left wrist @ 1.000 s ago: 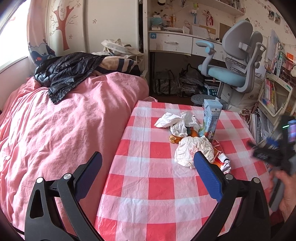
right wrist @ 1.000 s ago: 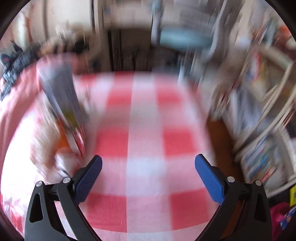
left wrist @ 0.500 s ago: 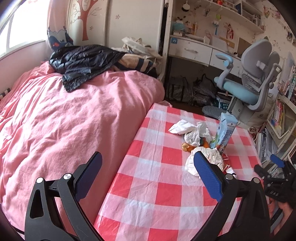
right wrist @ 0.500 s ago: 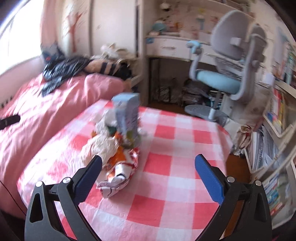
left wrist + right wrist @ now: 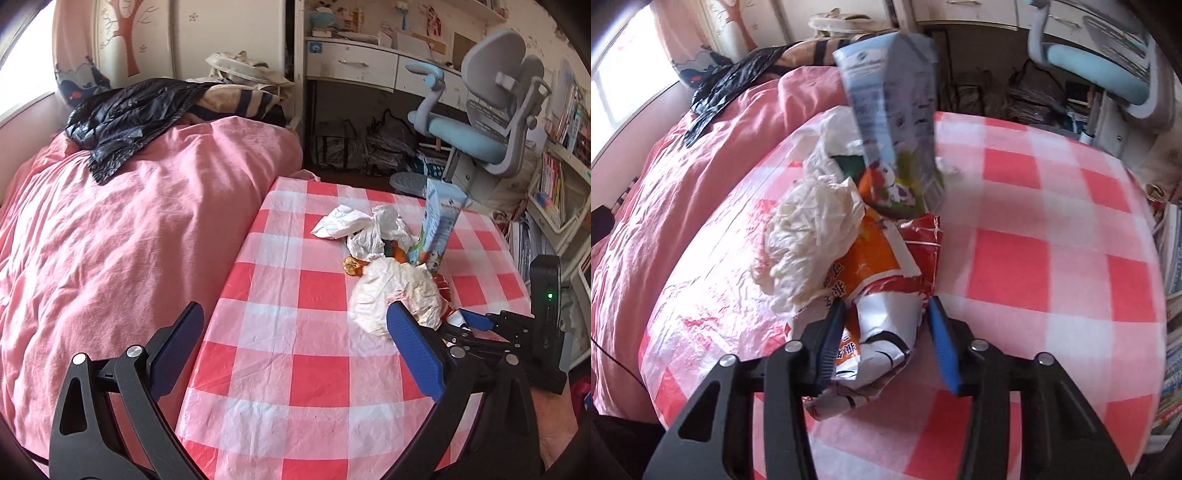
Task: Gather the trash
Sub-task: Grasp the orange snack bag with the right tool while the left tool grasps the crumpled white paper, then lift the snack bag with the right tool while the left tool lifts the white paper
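Note:
A trash pile lies on the red-and-white checked table [image 5: 317,288]: a blue-white carton [image 5: 439,225] standing upright, crumpled white paper [image 5: 399,291], tissues [image 5: 343,221] and an orange-red snack wrapper [image 5: 882,258]. My right gripper [image 5: 884,314] points down at the wrapper's near end. Its jaws are closing with the wrapper between them; the left pad touches it, the right pad stands just clear. In the left wrist view that gripper [image 5: 469,325] sits at the pile's right edge. My left gripper [image 5: 293,314] hangs open over the table's near left part, holding nothing.
A bed with a pink duvet [image 5: 129,240] and a black jacket [image 5: 125,114] borders the table's left side. Beyond the table stand a grey-blue office chair [image 5: 491,122] and a desk with drawers [image 5: 351,62]. Bookshelves [image 5: 554,192] line the right.
My right gripper has dropped toward the pile and its jaws have narrowed around the snack wrapper. The left gripper has shifted a little forward and down, still open.

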### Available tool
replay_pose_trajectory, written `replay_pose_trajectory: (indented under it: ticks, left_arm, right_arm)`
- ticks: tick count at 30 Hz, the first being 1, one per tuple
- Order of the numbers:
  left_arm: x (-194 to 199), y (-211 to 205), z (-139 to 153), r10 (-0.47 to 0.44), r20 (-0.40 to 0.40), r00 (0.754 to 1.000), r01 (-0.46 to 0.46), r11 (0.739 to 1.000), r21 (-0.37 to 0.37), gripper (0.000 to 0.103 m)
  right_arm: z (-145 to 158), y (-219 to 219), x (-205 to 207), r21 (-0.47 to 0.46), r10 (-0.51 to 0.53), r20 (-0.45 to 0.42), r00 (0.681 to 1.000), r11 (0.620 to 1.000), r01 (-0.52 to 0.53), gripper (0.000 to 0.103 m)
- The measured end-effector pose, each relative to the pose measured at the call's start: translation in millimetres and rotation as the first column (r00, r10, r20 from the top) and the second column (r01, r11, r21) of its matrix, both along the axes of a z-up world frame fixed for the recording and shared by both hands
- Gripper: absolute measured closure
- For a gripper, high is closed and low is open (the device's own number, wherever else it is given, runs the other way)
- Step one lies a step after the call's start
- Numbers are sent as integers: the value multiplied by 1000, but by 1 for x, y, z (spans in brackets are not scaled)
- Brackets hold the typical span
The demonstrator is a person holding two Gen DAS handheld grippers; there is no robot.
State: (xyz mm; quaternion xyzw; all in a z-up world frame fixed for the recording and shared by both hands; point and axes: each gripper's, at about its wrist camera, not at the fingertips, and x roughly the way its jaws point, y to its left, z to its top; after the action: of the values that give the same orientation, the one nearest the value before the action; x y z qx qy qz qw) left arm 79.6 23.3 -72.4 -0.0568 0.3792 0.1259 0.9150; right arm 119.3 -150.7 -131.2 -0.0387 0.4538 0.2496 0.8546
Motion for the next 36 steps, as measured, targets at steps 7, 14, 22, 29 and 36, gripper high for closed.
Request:
replay_pose_trajectory:
  ticks: [7, 14, 22, 29, 36]
  left_arm:
    - [6, 4, -8, -22, -40, 999, 21, 1000, -18, 7]
    - [16, -13, -35, -94, -152, 984, 96, 995, 3, 7]
    - [25, -40, -66, -171, -225, 959, 180, 983, 22, 10]
    - [19, -9, -53, -185, -113, 976, 144, 944, -296, 102]
    - [4, 20, -35, -132, -24, 991, 111, 911, -397, 102]
  right_arm:
    - [20, 16, -33, -28, 181, 21, 983, 983, -180, 73]
    - [17, -23, -28, 11, 94, -31, 995, 996, -94, 71]
    - [1, -34, -26, 8, 85, -109, 990, 996, -84, 55]
    - [33, -43, -28, 74, 68, -17, 998, 995, -67, 79]
    - [40, -54, -26, 140, 15, -4, 1000, 990, -14, 79]
